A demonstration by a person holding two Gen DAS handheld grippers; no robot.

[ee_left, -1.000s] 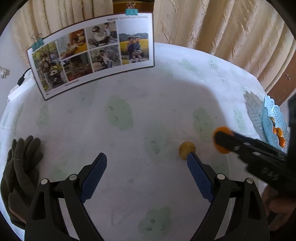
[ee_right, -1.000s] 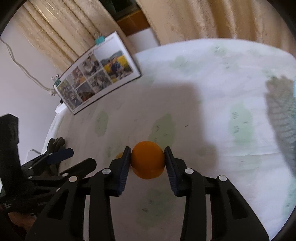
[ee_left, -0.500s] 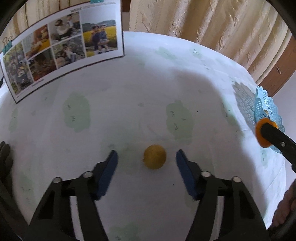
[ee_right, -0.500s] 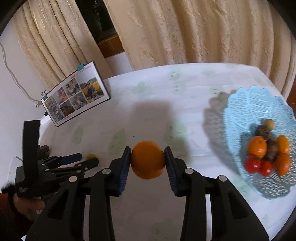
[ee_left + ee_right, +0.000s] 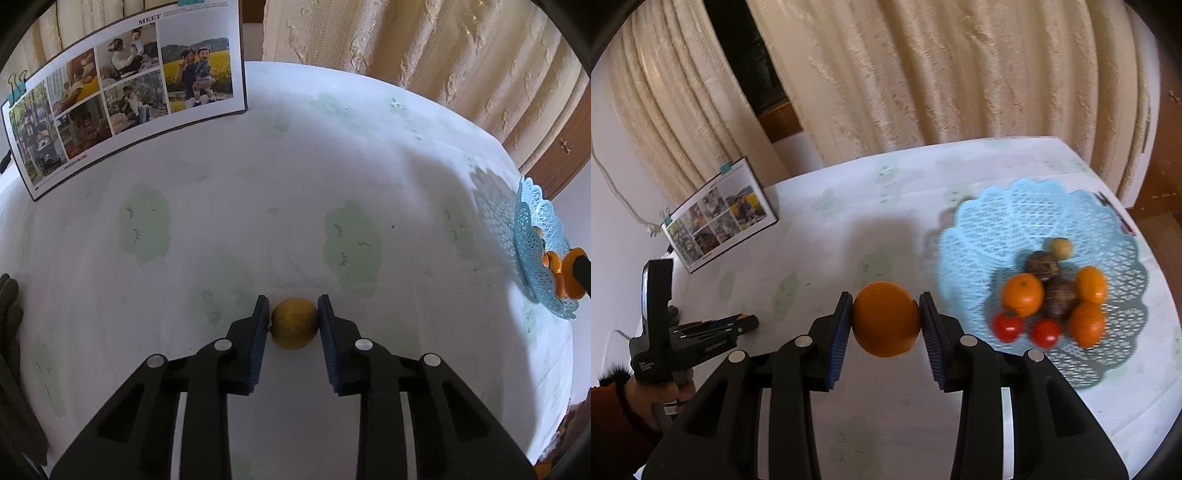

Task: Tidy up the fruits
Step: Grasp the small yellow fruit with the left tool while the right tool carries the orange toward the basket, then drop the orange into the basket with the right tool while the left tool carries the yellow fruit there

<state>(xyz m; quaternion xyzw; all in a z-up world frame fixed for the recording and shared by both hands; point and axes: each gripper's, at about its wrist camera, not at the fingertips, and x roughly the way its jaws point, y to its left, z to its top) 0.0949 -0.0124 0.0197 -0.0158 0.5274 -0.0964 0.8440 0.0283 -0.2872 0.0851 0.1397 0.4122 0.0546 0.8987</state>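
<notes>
The left tool (image 5: 293,323) points steeply down at the tabletop (image 5: 258,192), and its jaws have just been closing; the blue pads (image 5: 258,332) now press on either side of a small yellow fruit (image 5: 294,328) that sits on the cloth. This fruit is round, dull yellow with a slightly mottled skin and a small nub on its left side. In the right wrist view the person's hand (image 5: 665,391) wraps the left tool's handle low at the left, a dark red sleeve (image 5: 609,424) behind it.

The right tool (image 5: 886,321) is tilted downward less steeply and holds an orange (image 5: 886,319) clear of the tabletop, pads clamped on its two sides. The orange is smooth, bright and larger than the yellow fruit.

Just right of the orange lies a pale blue lattice basket (image 5: 1015,214) with a scalloped rim. In it sit three oranges, two red tomatoes, two dark brown fruits and a small tan one, bunched together; they are slightly blurred.

A photo board (image 5: 122,92) stands at the tabletop's far edge, before cream curtains (image 5: 923,74). A dark glove (image 5: 9,314) lies at the left edge.
</notes>
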